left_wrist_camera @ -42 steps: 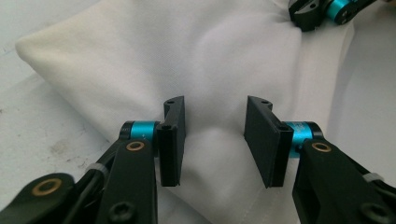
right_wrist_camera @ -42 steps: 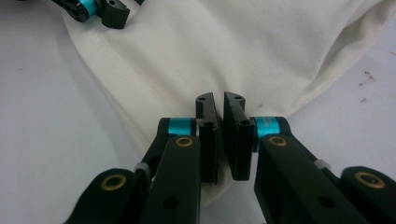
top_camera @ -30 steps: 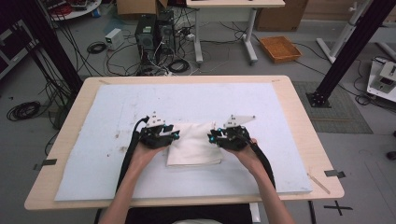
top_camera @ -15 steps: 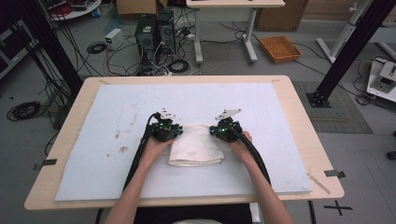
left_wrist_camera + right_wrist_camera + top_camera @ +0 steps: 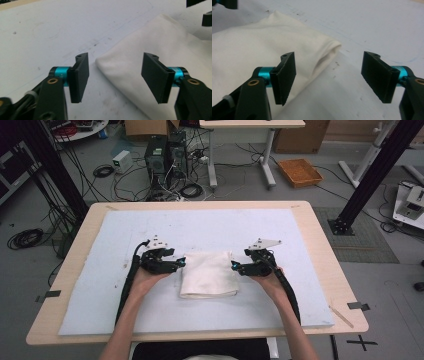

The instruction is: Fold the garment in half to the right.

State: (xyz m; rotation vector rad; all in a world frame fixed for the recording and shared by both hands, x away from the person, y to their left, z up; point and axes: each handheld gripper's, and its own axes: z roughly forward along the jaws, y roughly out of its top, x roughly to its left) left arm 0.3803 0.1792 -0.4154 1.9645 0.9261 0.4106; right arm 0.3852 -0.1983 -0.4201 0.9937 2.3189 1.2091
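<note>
A wooden worktop (image 5: 320, 235) covered by a pale blue-white mat (image 5: 200, 227) stands in a workshop with a grey floor.

The left tool (image 5: 179, 265) lies low over the mat, held in the person's left hand (image 5: 142, 281), its jaws released and spread wide; in the left gripper view (image 5: 115, 75) the gap between them frames the near corner of a folded white cloth (image 5: 160, 45), with nothing gripped. The right tool (image 5: 234, 266), held in the right hand (image 5: 270, 281), is likewise released, its jaws wide apart; in the right gripper view (image 5: 328, 75) the folded edge of the cloth (image 5: 262, 50) lies between and behind them, untouched.

The cloth (image 5: 207, 274) sits flat on the mat at the middle of the worktop, folded into a rough rectangle, between the two tools, each just beside one of its sides. The mat shows small dark specks and faint pencil-like lines.

Beyond the far edge, computer towers (image 5: 165, 152) stand on the floor among tangled cables (image 5: 105, 170), an orange tray (image 5: 300, 172) lies to the right, and a black frame post (image 5: 375, 170) slants up at the right.
</note>
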